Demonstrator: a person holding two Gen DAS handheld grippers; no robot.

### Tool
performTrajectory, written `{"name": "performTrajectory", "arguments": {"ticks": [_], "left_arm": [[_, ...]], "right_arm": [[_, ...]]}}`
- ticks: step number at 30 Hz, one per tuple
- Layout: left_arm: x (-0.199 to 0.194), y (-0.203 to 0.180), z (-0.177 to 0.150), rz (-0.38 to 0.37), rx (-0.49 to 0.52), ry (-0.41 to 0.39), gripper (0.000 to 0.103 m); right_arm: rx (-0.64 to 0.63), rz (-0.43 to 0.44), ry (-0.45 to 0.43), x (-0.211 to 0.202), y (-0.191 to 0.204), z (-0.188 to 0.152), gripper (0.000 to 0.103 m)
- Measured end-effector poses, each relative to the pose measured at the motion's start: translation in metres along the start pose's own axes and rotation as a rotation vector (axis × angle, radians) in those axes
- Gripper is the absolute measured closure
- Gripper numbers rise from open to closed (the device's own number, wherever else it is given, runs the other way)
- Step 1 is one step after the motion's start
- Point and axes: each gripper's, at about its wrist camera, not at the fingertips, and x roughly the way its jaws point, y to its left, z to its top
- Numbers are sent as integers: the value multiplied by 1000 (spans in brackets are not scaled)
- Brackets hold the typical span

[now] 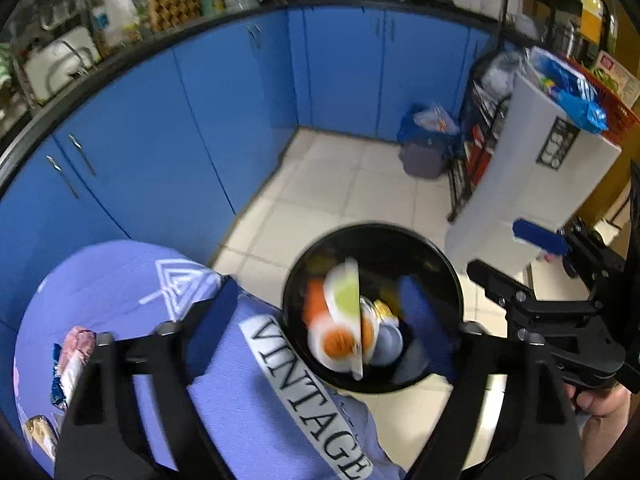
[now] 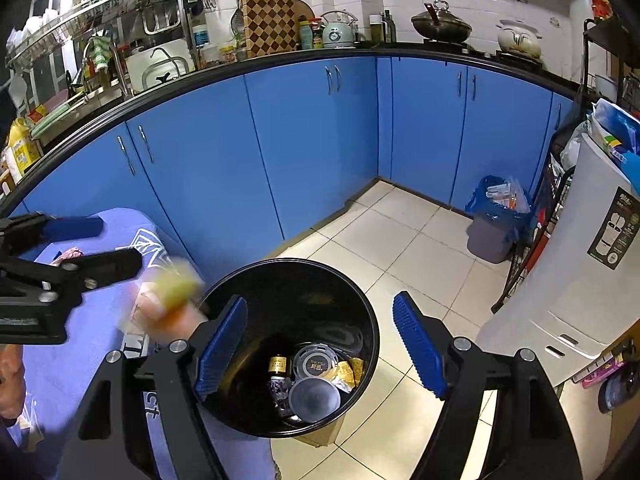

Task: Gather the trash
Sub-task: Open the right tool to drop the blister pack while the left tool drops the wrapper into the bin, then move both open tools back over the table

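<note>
On the left of the left wrist view, we are looking at a lavender cloth [image 1: 132,280] spread over a table, and it is carrying a white band that reads "VINTAGE" [image 1: 308,396] in dark capitals. A crumpled pink wrapper [image 1: 76,354] is lying on that cloth, just left of the gripper's left finger. The left gripper [image 1: 320,320] is standing spread wide, nothing pressed between its pads. Right between its fingers a blurred white packet [image 1: 340,320] with green and orange patches is showing over the mouth of the black bin [image 1: 440,256], touching neither finger; in the right wrist view it is smearing past the bin's left rim.

Moving right, we are seeing bottles, lids and a yellow wrapper lying in the bottom of that bin; their labels are too small to read. The right gripper [image 2: 320,348] is hovering over the bin with its blue pads [image 2: 420,344] well apart, holding nothing. Farther right, a grey bin with a blue liner [image 2: 496,220] is standing by the blue cabinets [image 2: 304,140], and a white appliance [image 2: 560,280] is wearing a dark label we cannot read.
</note>
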Motion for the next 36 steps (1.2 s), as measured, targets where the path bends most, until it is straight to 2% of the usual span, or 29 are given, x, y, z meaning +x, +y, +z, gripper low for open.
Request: {"name": "performTrajectory", "arguments": {"ticks": [8, 16, 22, 28, 36], "left_arm": [[-17, 21, -13, 34, -31, -14, 19], [-46, 75, -52, 106, -124, -14, 19], [-76, 131, -96, 187, -236, -3, 19], [-100, 172, -144, 220, -343, 15, 19], [-124, 222, -203, 268, -463, 33, 19]], "right_arm": [[-32, 35, 13, -4, 26, -2, 29], [-122, 100, 21, -10, 85, 0, 29], [-231, 141, 21, -17, 146, -4, 29], [-329, 190, -10, -30, 205, -15, 29], [-383, 282, 24, -31, 266, -22, 29]]}}
